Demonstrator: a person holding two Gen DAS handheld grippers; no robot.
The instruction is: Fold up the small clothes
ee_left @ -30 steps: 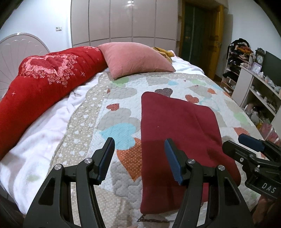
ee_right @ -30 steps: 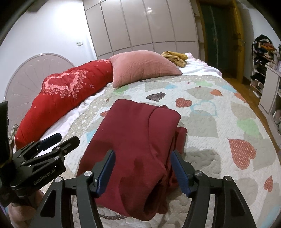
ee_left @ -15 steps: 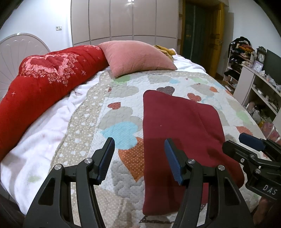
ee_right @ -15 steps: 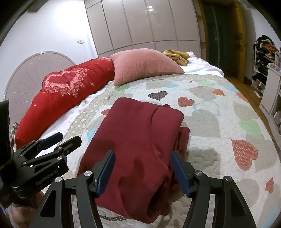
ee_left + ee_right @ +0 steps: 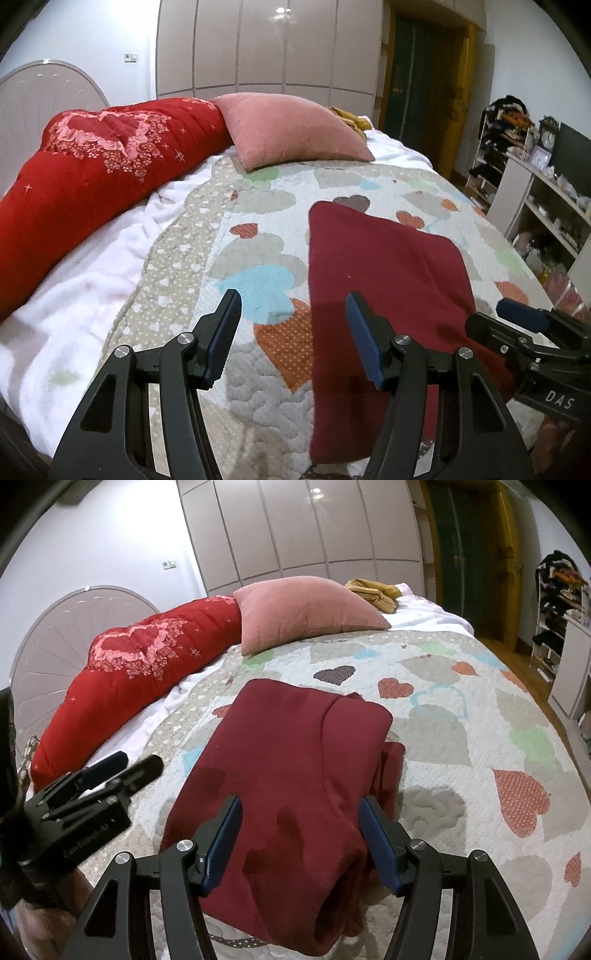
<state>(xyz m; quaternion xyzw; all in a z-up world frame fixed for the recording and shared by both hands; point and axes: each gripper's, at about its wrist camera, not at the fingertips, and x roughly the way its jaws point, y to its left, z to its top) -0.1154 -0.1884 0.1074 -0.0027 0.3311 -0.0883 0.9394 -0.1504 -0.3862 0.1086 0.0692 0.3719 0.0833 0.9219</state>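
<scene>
A dark red garment (image 5: 380, 273) lies folded into a long rectangle on the heart-patterned quilt (image 5: 255, 236). In the right wrist view the garment (image 5: 295, 768) shows a folded layer on top and a bunched edge at its right side. My left gripper (image 5: 291, 328) is open and empty, above the quilt at the garment's left edge. My right gripper (image 5: 299, 830) is open and empty, above the garment's near end. Each gripper shows in the other's view, the right gripper (image 5: 517, 321) and the left gripper (image 5: 122, 768).
A red quilted bolster (image 5: 92, 173) and a pink pillow (image 5: 291, 133) lie at the head of the bed. A yellow cloth (image 5: 373, 592) lies behind the pillow. Shelves (image 5: 546, 206) with clutter stand to the right of the bed. Wardrobe doors line the back wall.
Both grippers have risen and drawn back slightly from the garment. The garment lies as before. Both stay open.
</scene>
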